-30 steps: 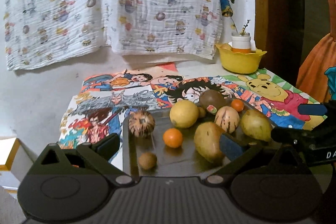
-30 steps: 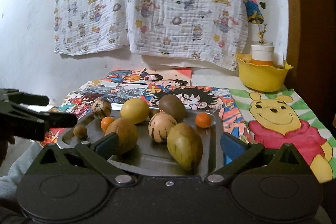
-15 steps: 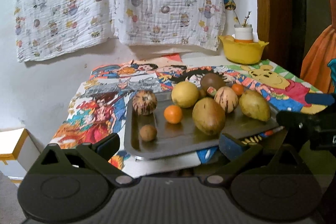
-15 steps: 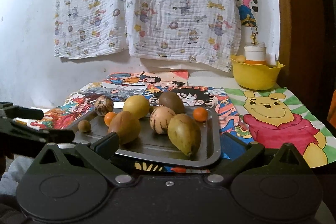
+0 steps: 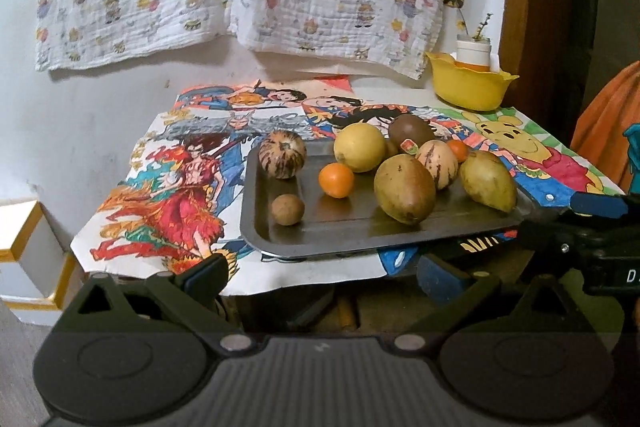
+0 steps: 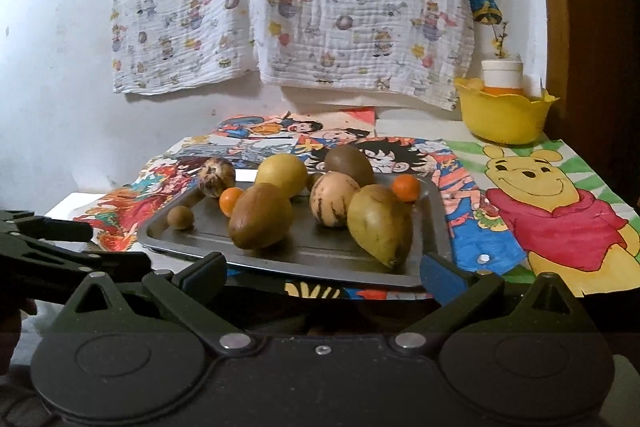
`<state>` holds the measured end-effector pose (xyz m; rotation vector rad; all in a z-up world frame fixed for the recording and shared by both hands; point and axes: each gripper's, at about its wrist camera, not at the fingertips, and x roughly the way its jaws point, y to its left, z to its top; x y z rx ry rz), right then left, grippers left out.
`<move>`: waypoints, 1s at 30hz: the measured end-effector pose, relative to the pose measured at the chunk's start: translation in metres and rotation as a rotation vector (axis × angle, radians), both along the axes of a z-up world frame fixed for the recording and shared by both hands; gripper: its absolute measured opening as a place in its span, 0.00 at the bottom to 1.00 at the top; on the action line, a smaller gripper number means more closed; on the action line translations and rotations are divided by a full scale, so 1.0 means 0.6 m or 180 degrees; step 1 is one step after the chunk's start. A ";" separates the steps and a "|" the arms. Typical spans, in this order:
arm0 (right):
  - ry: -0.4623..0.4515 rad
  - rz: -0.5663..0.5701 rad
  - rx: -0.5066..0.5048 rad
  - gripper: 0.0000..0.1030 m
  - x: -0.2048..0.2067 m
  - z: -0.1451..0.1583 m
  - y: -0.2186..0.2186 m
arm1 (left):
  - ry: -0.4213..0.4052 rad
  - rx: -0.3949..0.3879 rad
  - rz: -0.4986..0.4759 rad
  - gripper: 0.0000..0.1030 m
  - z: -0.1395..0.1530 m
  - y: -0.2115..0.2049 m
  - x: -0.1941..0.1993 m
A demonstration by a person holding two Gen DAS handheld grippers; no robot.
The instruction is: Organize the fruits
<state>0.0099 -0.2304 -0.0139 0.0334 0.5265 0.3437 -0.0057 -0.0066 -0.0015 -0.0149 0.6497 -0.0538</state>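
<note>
A dark metal tray [image 5: 360,247] sits on a cartoon-printed table cover and holds several fruits. Among them are a striped round fruit [image 5: 282,154], a small brown one [image 5: 287,209], an orange [image 5: 336,179], a yellow round fruit [image 5: 359,147] and a brown-green mango [image 5: 404,188]. The right wrist view shows the same tray [image 6: 438,223] with a yellow-green mango [image 6: 380,223] nearest. My left gripper [image 5: 322,275] is open, held low before the table's front edge. My right gripper [image 6: 322,271] is open too, just short of the tray's near rim. Neither holds anything.
A yellow bowl [image 5: 468,87] with a white jar [image 5: 473,51] in it stands at the table's back right corner. Printed cloths hang on the wall behind. A wooden frame [image 6: 560,27] rises on the right. A white step [image 5: 24,247] lies low on the left.
Both grippers have drawn back from over the tray and dropped lower, so the table's front edge now shows. The fruits have not moved.
</note>
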 end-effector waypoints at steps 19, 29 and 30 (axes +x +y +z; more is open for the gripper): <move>0.0033 0.0004 -0.0081 0.99 0.007 -0.006 -0.006 | -0.0013 -0.0005 0.0039 1.00 -0.001 0.001 -0.001; 0.0033 0.0006 -0.0100 0.99 0.007 -0.007 -0.007 | -0.0001 -0.0009 0.0039 1.00 -0.001 0.001 -0.001; 0.0033 0.0006 -0.0098 0.99 0.007 -0.006 -0.007 | -0.0001 -0.0011 0.0038 1.00 -0.001 0.002 -0.002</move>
